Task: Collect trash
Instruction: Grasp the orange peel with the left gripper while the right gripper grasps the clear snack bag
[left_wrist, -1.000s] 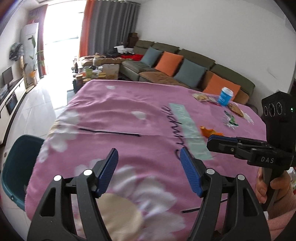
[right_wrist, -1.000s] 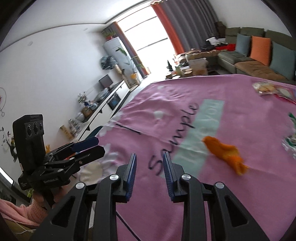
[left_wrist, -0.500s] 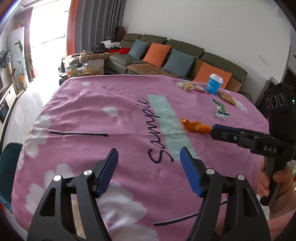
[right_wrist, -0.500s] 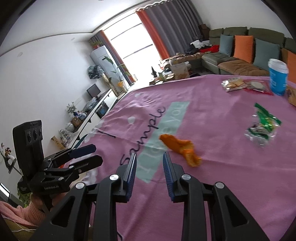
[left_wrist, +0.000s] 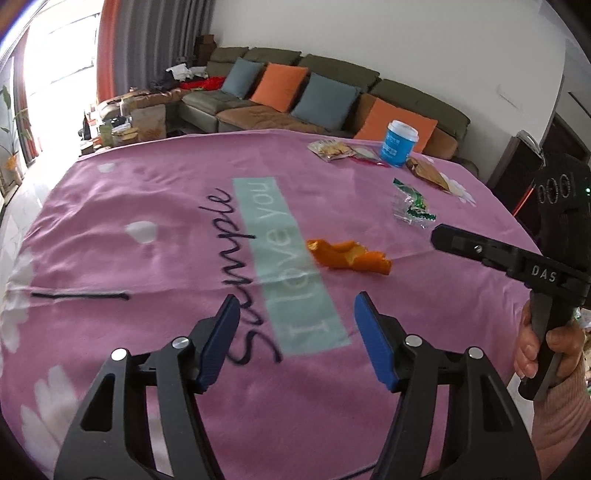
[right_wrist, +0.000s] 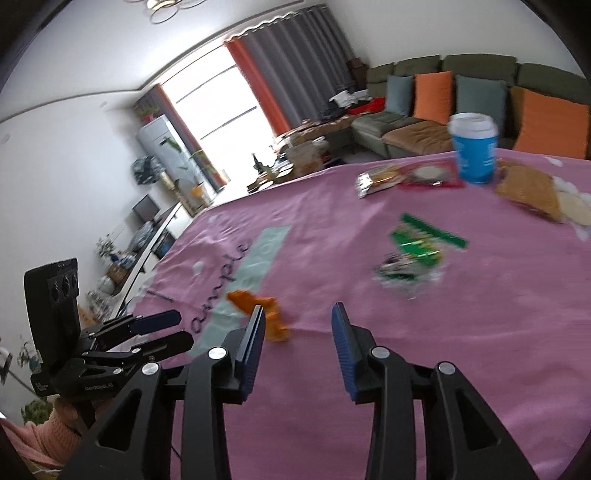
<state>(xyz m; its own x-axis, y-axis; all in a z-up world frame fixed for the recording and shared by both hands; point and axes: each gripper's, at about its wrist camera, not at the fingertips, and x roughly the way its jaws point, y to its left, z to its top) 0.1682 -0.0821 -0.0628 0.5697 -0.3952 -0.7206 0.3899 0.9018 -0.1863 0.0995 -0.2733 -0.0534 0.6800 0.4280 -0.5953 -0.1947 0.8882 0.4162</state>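
Right gripper (right_wrist: 297, 325) jaws opening, empty, above pink blanket (right_wrist: 480, 332); left gripper (left_wrist: 295, 321) closing, empty. Orange peel (left_wrist: 347, 256) just beyond, on printed "I love you" (left_wrist: 291, 258) beside "Simple".

Blanket (left_wrist: 147, 206): peel (left_wrist: 347, 256) near its middle; wrapper (left_wrist: 412, 203) beyond the peel to the right; cup (left_wrist: 399, 142) at the far edge, packets (left_wrist: 330, 149) left of the cup; sofa (left_wrist: 332, 92) behind.

Bare pink cloth on the table (left_wrist: 147, 206) lies open ahead. The orange peel (left_wrist: 347, 256) sits mid-table; wrappers and a blue cup (left_wrist: 399, 142) crowd the far edge (by the sofa).
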